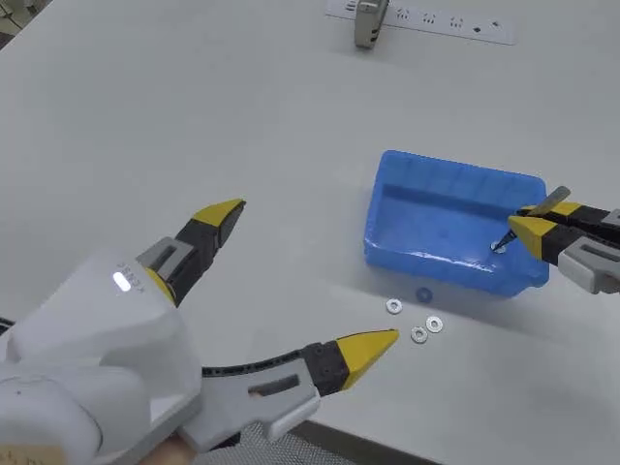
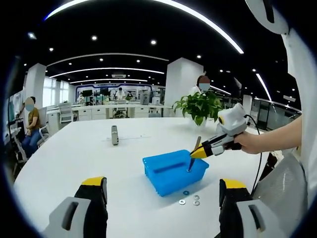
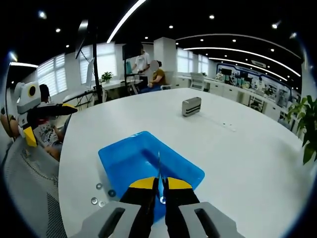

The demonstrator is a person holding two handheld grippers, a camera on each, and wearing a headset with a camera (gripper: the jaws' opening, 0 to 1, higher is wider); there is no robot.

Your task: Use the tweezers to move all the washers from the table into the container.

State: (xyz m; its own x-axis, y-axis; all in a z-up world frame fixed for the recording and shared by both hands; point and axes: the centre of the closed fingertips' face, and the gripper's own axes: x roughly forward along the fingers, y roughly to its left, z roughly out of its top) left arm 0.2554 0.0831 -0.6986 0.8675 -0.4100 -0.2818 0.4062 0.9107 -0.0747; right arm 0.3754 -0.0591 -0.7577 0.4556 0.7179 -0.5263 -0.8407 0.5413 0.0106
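A blue container (image 1: 438, 263) stands on the white table, right of centre. My right gripper (image 1: 539, 235) is shut on thin metal tweezers (image 1: 508, 238), whose tips hang over the container's near right corner. There is a small silvery glint at the tips; I cannot tell whether it is a washer. Three silver washers (image 1: 418, 335) and a bluish one (image 1: 423, 294) lie on the table just in front of the container. My left gripper (image 1: 300, 281) is open with nothing in it, left of the washers. In the right gripper view the tweezers (image 3: 159, 166) point into the container (image 3: 124, 156).
A small metal block (image 1: 368, 21) and a white power strip (image 1: 436, 19) lie at the table's far edge. The near table edge runs just below the washers. Seated and standing people, chairs and a potted plant (image 2: 200, 105) are around the room.
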